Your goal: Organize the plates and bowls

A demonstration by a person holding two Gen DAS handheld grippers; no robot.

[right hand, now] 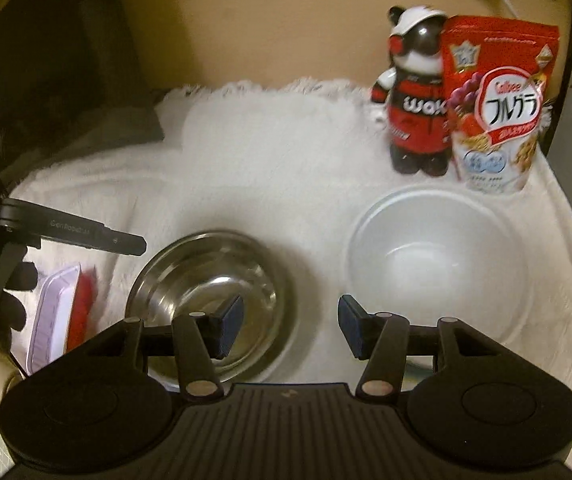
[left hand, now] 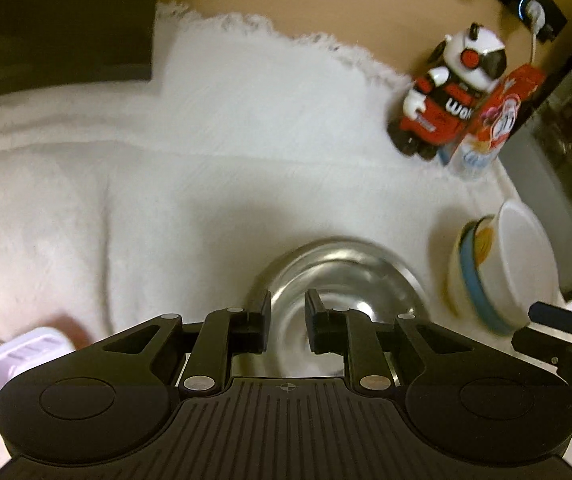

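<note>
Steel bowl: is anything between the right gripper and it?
Nothing visible. The right gripper hangs open just above the round stainless steel bowl, with only white towel between that bowl and the white plastic bowl.

This looks like a home, a makeshift tabletop rather than a proper kitchen. A fluffy white towel (right hand: 254,152) covers a tan table (right hand: 270,32) ahead of the right gripper. At its far right stand a toy robot (right hand: 413,120) and a cereal bag (right hand: 497,104). Nearer lie a steel bowl (right hand: 206,276) and a white bowl (right hand: 437,264). A plugged-in black device (left hand: 525,4) sits beyond.
</note>
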